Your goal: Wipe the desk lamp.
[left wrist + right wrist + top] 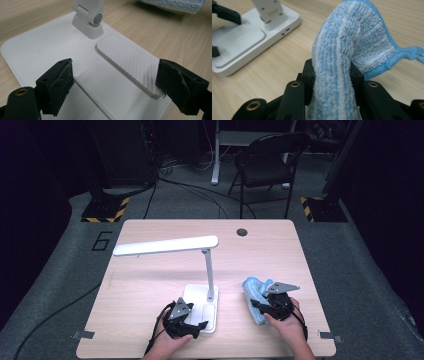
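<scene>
A white desk lamp stands on the wooden table (150, 285), with its base (197, 295) near the front middle and its long head (165, 245) reaching left. My left gripper (196, 326) sits over the base's front edge. In the left gripper view the left gripper (117, 82) is open, its pads (58, 82) wide apart above the lamp base (50, 50) and its ribbed panel (127, 60). To the right of the lamp, my right gripper (257, 306) is shut on a blue and white terry cloth (254, 290). The cloth (352, 42) bulges up out of the right gripper (332, 75).
A round cable hole (242, 232) lies near the table's far edge. Beyond the table stands a black folding chair (267, 160), with cables on the grey floor. In the right gripper view the lamp base (244, 42) lies at upper left.
</scene>
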A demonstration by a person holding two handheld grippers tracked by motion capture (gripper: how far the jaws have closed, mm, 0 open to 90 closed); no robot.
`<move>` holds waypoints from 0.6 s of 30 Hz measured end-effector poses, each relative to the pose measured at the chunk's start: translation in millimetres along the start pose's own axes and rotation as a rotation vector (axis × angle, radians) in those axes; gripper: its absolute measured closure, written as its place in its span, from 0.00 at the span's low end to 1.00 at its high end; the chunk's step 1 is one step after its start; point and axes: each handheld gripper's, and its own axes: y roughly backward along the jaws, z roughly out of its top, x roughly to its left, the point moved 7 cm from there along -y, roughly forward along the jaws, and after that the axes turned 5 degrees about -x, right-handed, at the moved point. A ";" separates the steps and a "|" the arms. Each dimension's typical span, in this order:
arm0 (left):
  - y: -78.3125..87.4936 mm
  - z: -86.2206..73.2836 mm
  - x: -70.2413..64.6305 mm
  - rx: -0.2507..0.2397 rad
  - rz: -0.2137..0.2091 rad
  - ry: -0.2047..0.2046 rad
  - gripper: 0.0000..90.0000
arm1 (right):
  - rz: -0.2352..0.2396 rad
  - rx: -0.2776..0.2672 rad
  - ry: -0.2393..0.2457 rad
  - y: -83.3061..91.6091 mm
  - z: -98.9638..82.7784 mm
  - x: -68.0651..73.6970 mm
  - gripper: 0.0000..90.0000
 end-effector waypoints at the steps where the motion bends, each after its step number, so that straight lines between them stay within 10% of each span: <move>1: 0.0 0.0 0.0 0.000 0.000 0.000 0.16 | -0.016 -0.003 -0.015 1.2 -1.0 -4.5 0.74; 12: 0.0 0.0 0.0 0.000 0.000 0.001 0.16 | -0.104 -0.021 -0.103 16.0 -11.9 -41.3 0.74; 18: -0.1 0.0 -0.4 -0.001 0.001 0.007 0.16 | -0.123 0.006 -0.074 14.8 -16.8 -48.0 0.74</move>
